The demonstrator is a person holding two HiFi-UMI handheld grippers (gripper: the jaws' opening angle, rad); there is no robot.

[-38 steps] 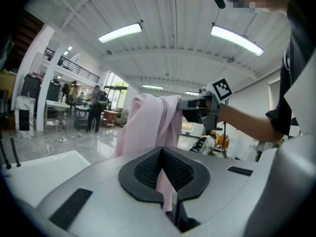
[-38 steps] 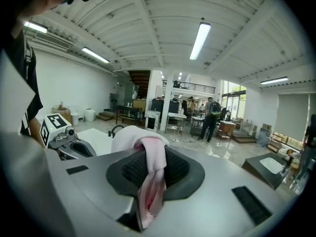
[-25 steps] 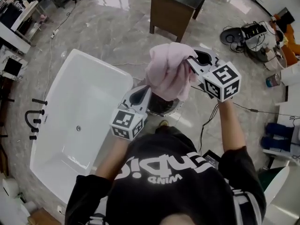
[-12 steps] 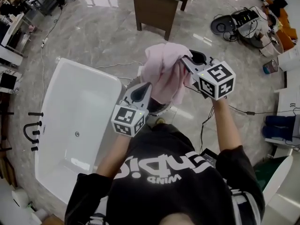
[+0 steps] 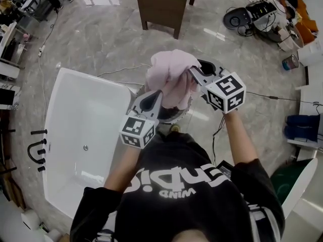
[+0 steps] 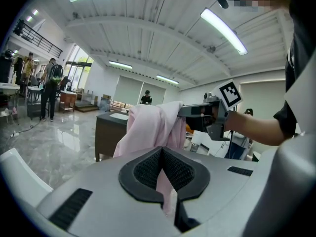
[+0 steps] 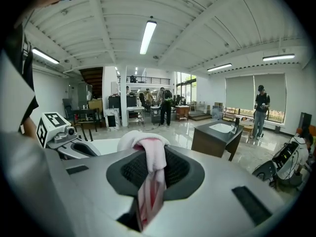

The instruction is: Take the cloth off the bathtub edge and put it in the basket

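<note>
The pink cloth [image 5: 170, 75] hangs bunched in the air between both grippers, right of the white bathtub [image 5: 83, 130]. My right gripper [image 5: 194, 73] is shut on its upper part, and a fold runs through the jaws [image 7: 150, 164]. My left gripper [image 5: 155, 96] is shut on the lower hanging end, with pink fabric [image 6: 148, 127] pinched between its pads [image 6: 162, 154]. Directly below the cloth sits the dark round basket [image 5: 177, 116], mostly hidden by cloth and grippers. The right gripper [image 6: 207, 112] shows in the left gripper view, and the left gripper [image 7: 69, 142] in the right gripper view.
A dark wooden sink cabinet [image 5: 164, 4] stands beyond the basket on the glossy marble floor. Cables and equipment [image 5: 257, 16] lie at the upper right. Black tap fittings [image 5: 38, 150] stand left of the tub. People stand far off [image 7: 260, 107].
Both grippers have carried the cloth down and slightly left, closer over the basket. The right gripper has rolled a little. Both grips stay the same.
</note>
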